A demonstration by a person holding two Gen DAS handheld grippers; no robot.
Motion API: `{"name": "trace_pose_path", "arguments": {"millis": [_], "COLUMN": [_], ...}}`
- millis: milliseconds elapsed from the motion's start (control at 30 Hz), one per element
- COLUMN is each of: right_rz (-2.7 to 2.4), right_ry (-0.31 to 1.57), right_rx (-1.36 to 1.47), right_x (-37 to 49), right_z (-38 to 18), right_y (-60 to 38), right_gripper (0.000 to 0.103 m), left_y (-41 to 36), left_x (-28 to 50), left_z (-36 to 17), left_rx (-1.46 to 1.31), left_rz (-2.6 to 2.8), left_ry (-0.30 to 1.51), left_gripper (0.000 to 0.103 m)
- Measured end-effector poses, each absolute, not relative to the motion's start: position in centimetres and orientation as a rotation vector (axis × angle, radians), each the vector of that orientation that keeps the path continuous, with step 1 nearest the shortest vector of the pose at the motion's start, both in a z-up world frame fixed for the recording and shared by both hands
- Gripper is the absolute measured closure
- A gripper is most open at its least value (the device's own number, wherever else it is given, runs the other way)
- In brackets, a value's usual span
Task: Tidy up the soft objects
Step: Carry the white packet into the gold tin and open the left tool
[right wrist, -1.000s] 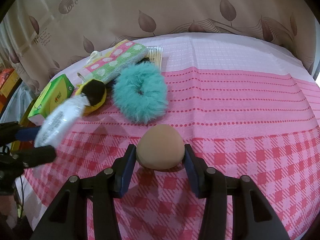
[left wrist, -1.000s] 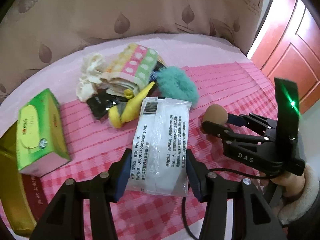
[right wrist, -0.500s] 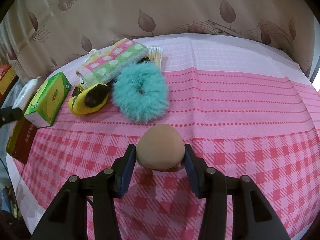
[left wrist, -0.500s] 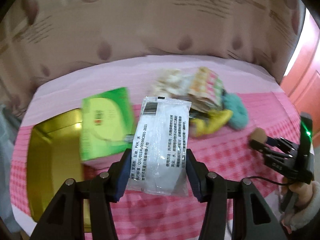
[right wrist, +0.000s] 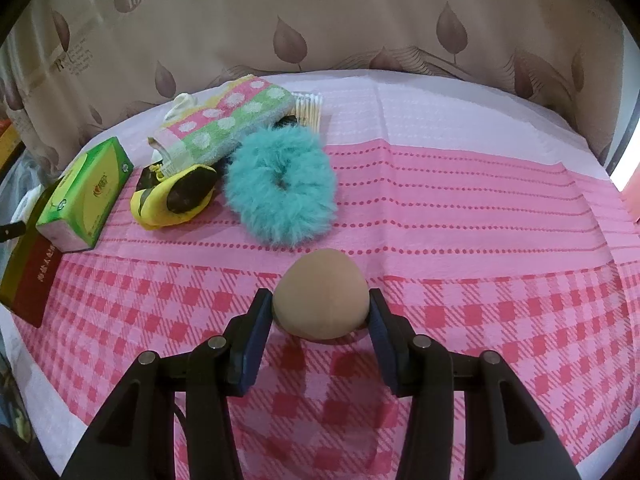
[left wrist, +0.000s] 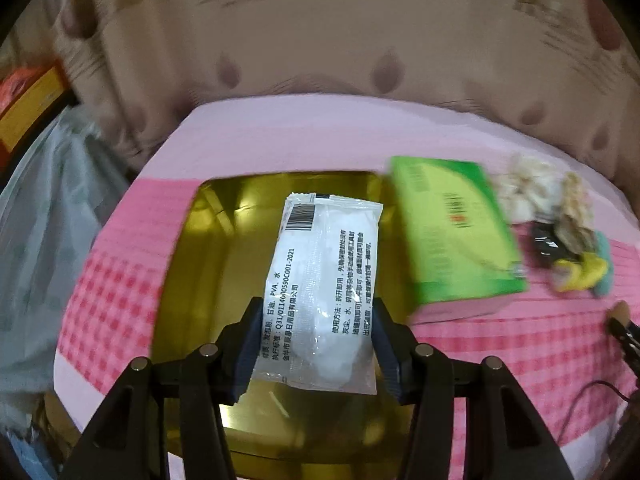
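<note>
Two grippers, each loaded with one soft thing. Left gripper [left wrist: 314, 344]: jaws clamped on the lower sides of one clear plastic packet [left wrist: 322, 292], hanging above the open gold tin [left wrist: 208, 280] at the left end of the surface. Packet likely light, floppy and slick, with a pale soft wad inside; best held low across its width, as now, not by the crinkly sealed edge. Right gripper [right wrist: 316, 330]: jaws pressed on the flanks of one tan sponge puff [right wrist: 320, 294], just above the pink checked cloth [right wrist: 500, 320]. Puff probably featherlight and springy, easy to squash, so a gentle squeeze at its widest part.

Left on the cloth, counted: one teal fluffy scrunchie [right wrist: 280, 188], one dotted towel [right wrist: 224, 124], one yellow and black pouch-like item [right wrist: 176, 196], one green tissue pack [right wrist: 86, 196], one bundle of cotton swabs [right wrist: 308, 108]. Cream frilly fabric behind the towel, count unclear.
</note>
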State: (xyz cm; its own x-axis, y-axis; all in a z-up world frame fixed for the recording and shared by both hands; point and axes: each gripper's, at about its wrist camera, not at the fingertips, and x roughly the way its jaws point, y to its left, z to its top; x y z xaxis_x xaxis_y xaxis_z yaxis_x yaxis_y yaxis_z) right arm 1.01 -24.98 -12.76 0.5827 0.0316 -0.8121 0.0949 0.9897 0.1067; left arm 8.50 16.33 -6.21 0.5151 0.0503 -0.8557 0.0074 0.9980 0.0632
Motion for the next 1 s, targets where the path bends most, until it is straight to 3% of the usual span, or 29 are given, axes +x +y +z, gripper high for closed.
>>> {"name": "trace_pose_path", "arguments": {"millis": [333,1000], "right_rz": [-0.079,0.045], "right_ry": [0.928,0.844], "right_rx": [0.119,0.022], "right_x": [0.9,1.3], "right_z": [-10.6,-5.3], "right_y": [-23.3,-15.7], "right_gripper": [0.059,0.059], "left_y": [22.4,22.5], "left_x": [9.2,9.7], "left_z": [-9.9,-11.5], "left_rx": [0.02,0.032], "left_rz": [0.126,0.137], "left_ry": [1.109,1.141], "left_gripper": [0.051,0.049]}}
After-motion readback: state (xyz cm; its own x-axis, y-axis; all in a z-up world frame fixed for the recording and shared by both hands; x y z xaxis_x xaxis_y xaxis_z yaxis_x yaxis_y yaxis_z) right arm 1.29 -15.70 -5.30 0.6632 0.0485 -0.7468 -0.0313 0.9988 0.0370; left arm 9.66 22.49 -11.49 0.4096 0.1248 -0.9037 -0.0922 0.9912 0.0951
